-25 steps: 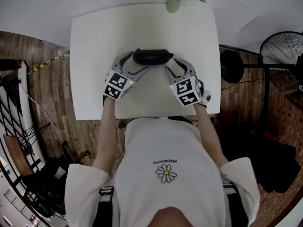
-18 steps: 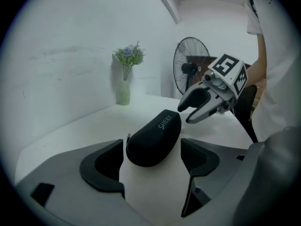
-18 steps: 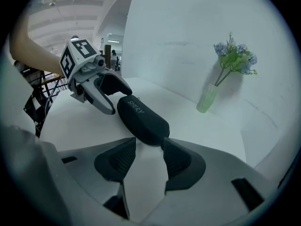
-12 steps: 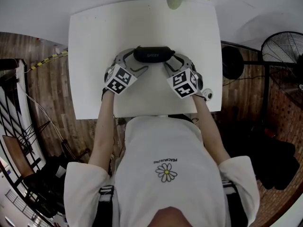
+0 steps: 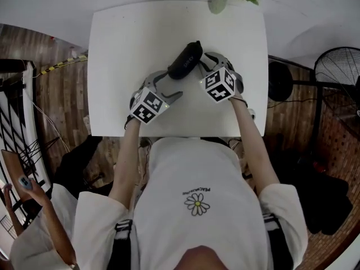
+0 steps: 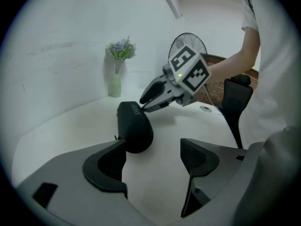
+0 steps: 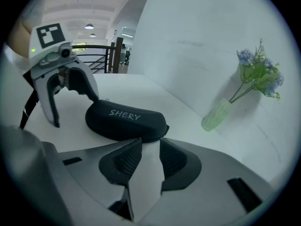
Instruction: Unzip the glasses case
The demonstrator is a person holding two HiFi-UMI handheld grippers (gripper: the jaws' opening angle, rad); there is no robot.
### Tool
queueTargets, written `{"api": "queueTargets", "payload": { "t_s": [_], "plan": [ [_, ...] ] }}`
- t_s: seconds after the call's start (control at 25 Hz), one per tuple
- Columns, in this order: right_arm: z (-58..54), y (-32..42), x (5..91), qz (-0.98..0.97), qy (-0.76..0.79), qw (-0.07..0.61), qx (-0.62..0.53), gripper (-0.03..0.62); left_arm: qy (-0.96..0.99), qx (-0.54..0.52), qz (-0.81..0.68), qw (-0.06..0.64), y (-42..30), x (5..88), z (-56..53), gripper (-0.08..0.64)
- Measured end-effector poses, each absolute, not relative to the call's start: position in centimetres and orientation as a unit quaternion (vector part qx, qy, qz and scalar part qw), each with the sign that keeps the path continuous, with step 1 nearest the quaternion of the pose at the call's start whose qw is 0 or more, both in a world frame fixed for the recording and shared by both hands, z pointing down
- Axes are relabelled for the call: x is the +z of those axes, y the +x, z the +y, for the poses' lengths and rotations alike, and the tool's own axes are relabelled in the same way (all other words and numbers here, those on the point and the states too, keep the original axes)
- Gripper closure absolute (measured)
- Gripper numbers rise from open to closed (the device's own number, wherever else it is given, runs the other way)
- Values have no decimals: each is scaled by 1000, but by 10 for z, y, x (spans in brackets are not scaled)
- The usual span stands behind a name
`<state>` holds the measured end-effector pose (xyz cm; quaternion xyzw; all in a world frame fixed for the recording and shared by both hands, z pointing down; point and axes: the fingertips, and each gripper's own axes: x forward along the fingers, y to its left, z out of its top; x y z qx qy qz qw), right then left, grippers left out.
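The black glasses case (image 5: 185, 59) lies closed and slantwise on the white surface (image 5: 124, 49), between the two tongs. The right tongs (image 7: 141, 157) sit by its far end; their jaws have just been closing to a narrow gap, with only bare surface between the pads and the case's edge just past the tips. The left tongs (image 6: 155, 159) are spread wide, the case's near end just beside one pad. Only the right gripper view shows the case's white lettering; only the head view shows its slant. A vase of flowers (image 5: 218, 3) stands at the far edge
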<state>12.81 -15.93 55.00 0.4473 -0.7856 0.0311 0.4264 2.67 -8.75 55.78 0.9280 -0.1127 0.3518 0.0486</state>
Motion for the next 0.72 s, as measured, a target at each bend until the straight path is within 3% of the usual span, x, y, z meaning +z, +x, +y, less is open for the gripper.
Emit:
{"api": "queueTargets", "payload": {
  "t_s": [0.08,0.32,0.56,0.72],
  "plan": [
    [-169,118,549,-789,442,426,23,517,931,347,-97,53,32,555,-74,193],
    [-174,81,531,-823,419,384,16,531,939,336,-48,51,73,555,-39,195],
    [-172,76,534,-822,410,396,22,531,947,315,-33,52,108,551,-31,195],
    [-168,83,521,-820,430,376,34,504,947,319,-16,12,104,538,-30,195]
  ]
}}
